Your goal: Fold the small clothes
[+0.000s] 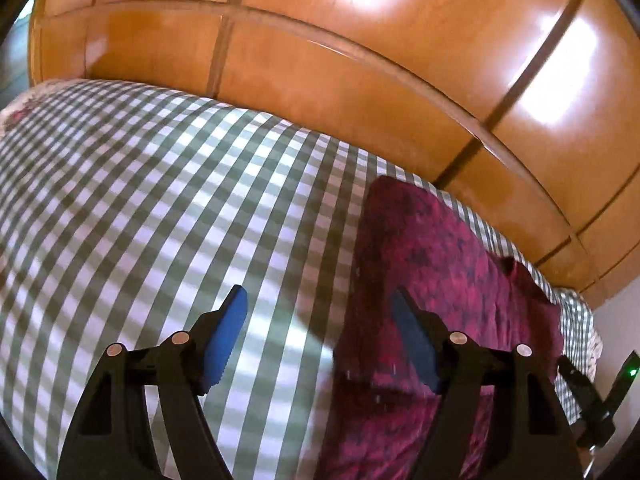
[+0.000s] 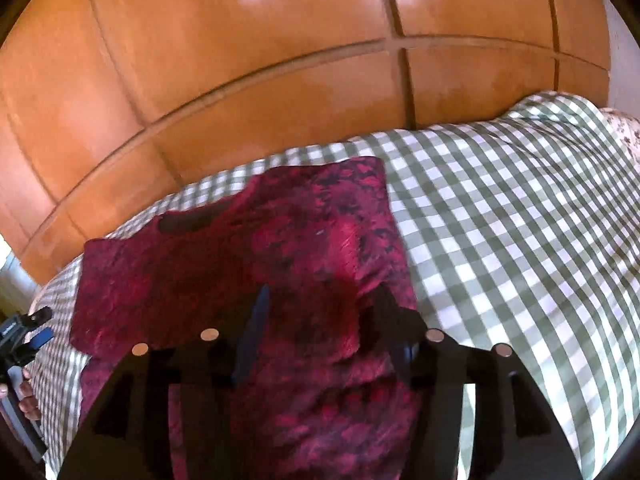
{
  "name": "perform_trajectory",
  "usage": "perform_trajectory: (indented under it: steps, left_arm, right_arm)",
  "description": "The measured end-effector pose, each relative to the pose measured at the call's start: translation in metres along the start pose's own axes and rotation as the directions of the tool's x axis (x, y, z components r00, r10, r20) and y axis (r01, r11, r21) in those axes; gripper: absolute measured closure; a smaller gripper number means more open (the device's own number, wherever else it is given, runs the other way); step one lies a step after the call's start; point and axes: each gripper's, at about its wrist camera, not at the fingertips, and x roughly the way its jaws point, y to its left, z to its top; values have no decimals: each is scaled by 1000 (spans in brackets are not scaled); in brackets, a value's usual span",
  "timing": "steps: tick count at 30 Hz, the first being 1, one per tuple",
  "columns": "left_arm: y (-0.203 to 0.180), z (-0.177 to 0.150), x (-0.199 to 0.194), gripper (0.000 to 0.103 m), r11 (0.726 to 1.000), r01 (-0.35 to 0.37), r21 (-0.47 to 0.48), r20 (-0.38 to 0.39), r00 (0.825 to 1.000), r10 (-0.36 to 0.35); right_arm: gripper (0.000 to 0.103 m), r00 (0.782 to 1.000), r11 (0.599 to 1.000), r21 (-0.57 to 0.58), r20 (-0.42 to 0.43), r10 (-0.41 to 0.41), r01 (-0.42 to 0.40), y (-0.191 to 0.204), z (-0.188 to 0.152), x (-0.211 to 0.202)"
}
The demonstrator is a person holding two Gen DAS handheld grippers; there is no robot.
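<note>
Red top (image 2: 248, 272) lies flat on checked bed (image 2: 500, 208); right gripper (image 2: 320, 320) jaws parted above it, left gripper (image 1: 320, 312) jaws wide, straddling its edge, gripping nothing.

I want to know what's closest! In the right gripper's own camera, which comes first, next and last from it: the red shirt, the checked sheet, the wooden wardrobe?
1. Red shirt, under the right gripper.
2. Checked sheet, beyond, rightward.
3. Wooden wardrobe, behind the bed.
</note>
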Motion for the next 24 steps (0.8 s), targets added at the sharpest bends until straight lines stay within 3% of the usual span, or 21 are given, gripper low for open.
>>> perform_trajectory:
  steps: [5,7,10,11,12,13,15,17,19,21,24]
  left_arm:
    - [-6,21,38,30,996,67,-55,-100,992,-72]
    - [-10,28,53,30,989,121,-81,-126,983,-130]
    - [-12,33,73,32,978,144,-153,-141,976,-166]
    - [-13,33,78,43,972,162,-168,-152,970,-188]
    - [-16,34,84,73,968,183,-172,-166,963,-212]
    - [-24,31,83,76,978,156,-141,-159,971,-178]
    - [-39,22,70,79,991,123,-46,-84,988,-126]
    - [-60,4,64,79,996,15,85,-34,999,-12]
    - [-78,-11,72,76,975,-118,188,13,993,118]
    - [-85,-16,77,69,958,-182,219,43,983,177]
    - [-78,-10,60,54,966,-212,148,74,976,203]
  right_arm:
    - [53,999,1000,7,-40,20,-20,-7,6,17]
    - [61,998,999,-6,-44,33,-33,-5,5,21]
    - [73,998,998,-46,-53,37,-39,-1,3,26]
    - [76,999,997,-75,-47,18,-22,3,2,26]
    - [87,999,994,-112,-34,-10,7,8,1,23]
    - [94,999,991,-135,-18,-26,24,10,2,18]
    - [95,997,984,-167,57,-58,67,13,4,-1]
    - [98,989,976,-180,97,-109,125,14,5,-9]
    - [98,988,970,-187,51,-149,156,11,2,7]
    - [96,988,970,-191,1,-154,151,7,-5,26]
    - [88,992,977,-171,19,-124,126,1,-6,20]
